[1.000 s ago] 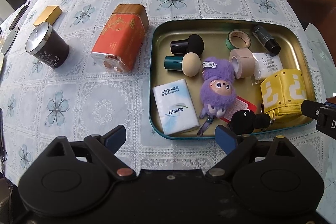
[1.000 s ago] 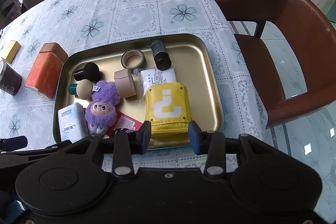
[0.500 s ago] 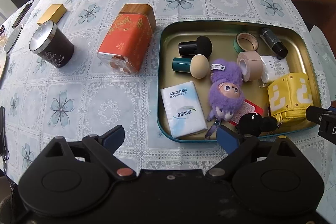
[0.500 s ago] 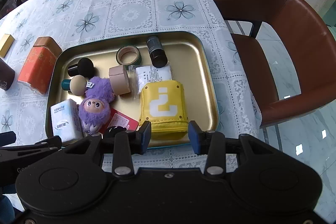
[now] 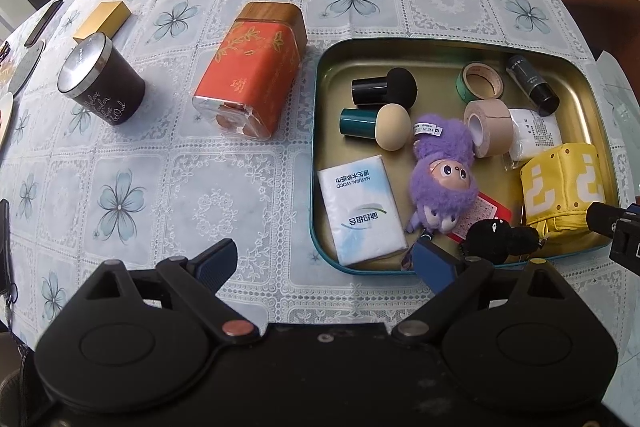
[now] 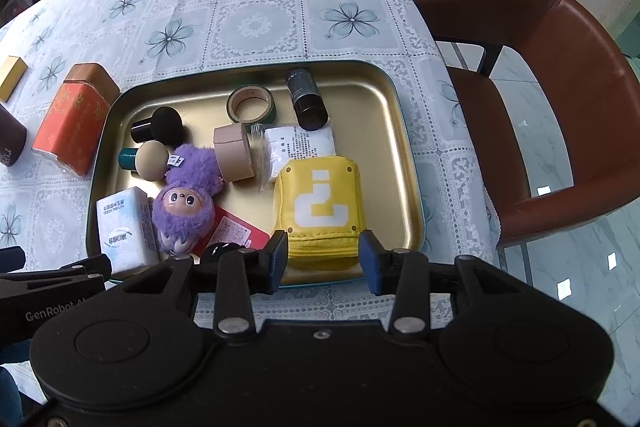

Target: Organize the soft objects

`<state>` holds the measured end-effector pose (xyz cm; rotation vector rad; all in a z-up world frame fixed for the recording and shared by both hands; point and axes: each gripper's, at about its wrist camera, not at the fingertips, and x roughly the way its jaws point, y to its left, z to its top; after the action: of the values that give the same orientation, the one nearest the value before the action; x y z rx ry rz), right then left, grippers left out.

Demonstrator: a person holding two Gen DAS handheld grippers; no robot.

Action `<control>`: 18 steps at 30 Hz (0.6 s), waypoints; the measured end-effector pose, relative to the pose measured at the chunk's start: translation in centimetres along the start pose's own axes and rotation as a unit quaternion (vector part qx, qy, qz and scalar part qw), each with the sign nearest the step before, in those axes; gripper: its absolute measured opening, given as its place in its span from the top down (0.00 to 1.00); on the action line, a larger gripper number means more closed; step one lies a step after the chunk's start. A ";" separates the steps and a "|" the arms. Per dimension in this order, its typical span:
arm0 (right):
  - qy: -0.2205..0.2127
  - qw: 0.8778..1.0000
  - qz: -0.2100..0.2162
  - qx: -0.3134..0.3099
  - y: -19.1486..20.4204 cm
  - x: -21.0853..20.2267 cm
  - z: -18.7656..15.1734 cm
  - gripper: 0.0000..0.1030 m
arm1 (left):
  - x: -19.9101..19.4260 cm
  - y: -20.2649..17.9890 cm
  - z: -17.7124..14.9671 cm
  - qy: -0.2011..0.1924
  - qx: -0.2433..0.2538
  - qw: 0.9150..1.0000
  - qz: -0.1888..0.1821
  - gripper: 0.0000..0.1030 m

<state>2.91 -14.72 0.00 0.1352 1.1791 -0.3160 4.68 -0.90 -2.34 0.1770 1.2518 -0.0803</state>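
A gold tray (image 5: 440, 53) (image 6: 396, 131) holds a purple plush doll (image 5: 444, 175) (image 6: 186, 199), a white tissue pack (image 5: 362, 207) (image 6: 122, 223), a yellow question-mark pouch (image 5: 564, 183) (image 6: 318, 207), a small black fuzzy toy (image 5: 498, 233), tape rolls and makeup sponges. My left gripper (image 5: 324, 259) is open and empty above the tray's near left corner. My right gripper (image 6: 323, 259) is open, its fingertips either side of the pouch's near end, above the tray's front rim.
An orange tin (image 5: 250, 79) lies left of the tray, with a dark candle jar (image 5: 98, 83) and a gold box (image 5: 102, 19) further left. A brown chair (image 6: 560, 115) stands at the table's right edge. A floral tablecloth (image 5: 200, 187) covers the table.
Both grippers have shifted slightly, so the tray sits further right in the left view and a little further away in the right view. No object moved; both stay open.
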 end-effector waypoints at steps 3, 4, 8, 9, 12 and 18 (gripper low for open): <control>0.000 1.000 -0.001 0.000 0.0 0.0 0.1 0.59 | 0.0 0.0 0.0 0.000 0.000 1.000 0.000 0.08; 0.000 1.000 -0.001 0.001 0.1 0.0 0.1 0.59 | 0.1 0.0 0.0 0.000 0.000 1.000 0.000 0.08; 0.000 1.000 -0.001 0.001 0.1 0.0 0.1 0.59 | 0.1 0.0 0.1 0.001 -0.001 1.000 -0.001 0.08; 0.000 1.000 -0.001 0.001 0.1 0.0 0.1 0.59 | 0.2 0.0 0.1 0.002 -0.001 1.000 -0.001 0.08; 0.000 1.000 -0.001 0.000 0.2 0.1 0.1 0.59 | 0.3 0.1 0.2 0.002 -0.003 1.000 -0.002 0.08; 0.000 1.000 -0.001 0.000 0.2 0.1 0.1 0.59 | 0.2 0.3 0.1 0.003 -0.005 1.000 -0.002 0.08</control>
<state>3.10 -14.56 -0.01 0.1344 1.1799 -0.3189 4.92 -0.63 -2.51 0.1657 1.2577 -0.0770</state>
